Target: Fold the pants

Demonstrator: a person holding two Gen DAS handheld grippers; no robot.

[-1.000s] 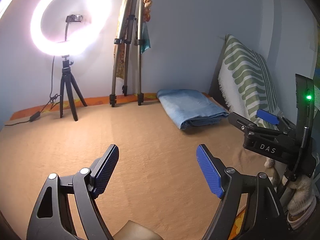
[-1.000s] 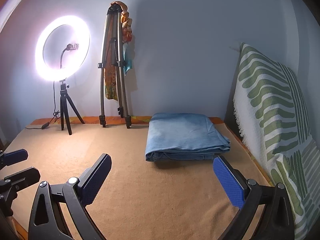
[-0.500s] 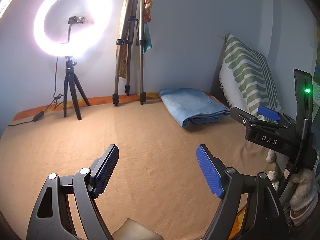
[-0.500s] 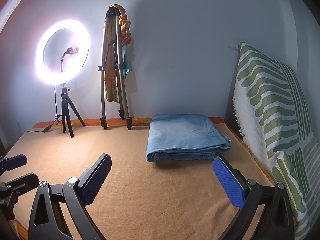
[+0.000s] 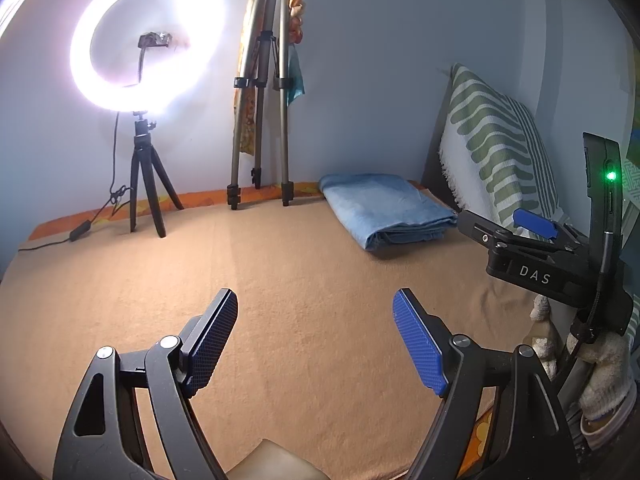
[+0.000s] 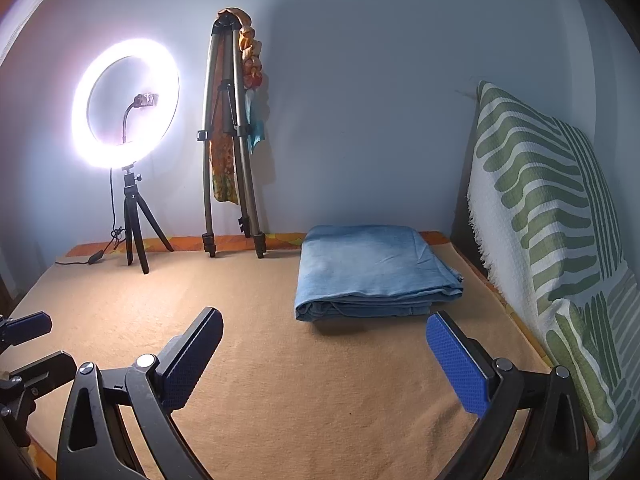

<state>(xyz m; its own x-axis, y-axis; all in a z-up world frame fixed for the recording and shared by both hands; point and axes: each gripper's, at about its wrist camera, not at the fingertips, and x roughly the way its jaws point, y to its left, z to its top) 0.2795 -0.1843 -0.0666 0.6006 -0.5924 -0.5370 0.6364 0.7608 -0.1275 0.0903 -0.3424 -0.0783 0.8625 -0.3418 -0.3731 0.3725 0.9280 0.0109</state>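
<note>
both tools, left tool (image 5: 314,336) and right tool (image 6: 324,354), hang released and empty above the bed (image 6: 280,360), so a careless grab could undo the folded pants (image 6: 372,270).

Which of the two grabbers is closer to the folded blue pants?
Right. The right gripper sits just short of the pants; the left gripper is farther back, off to their left.

Both wrist views sit low over the blanket (image 5: 300,272), facing the back wall. Left sits left, farther back. Both share ring light (image 6: 124,108), tripod (image 5: 260,100), folded pants (image 6: 372,268).
</note>
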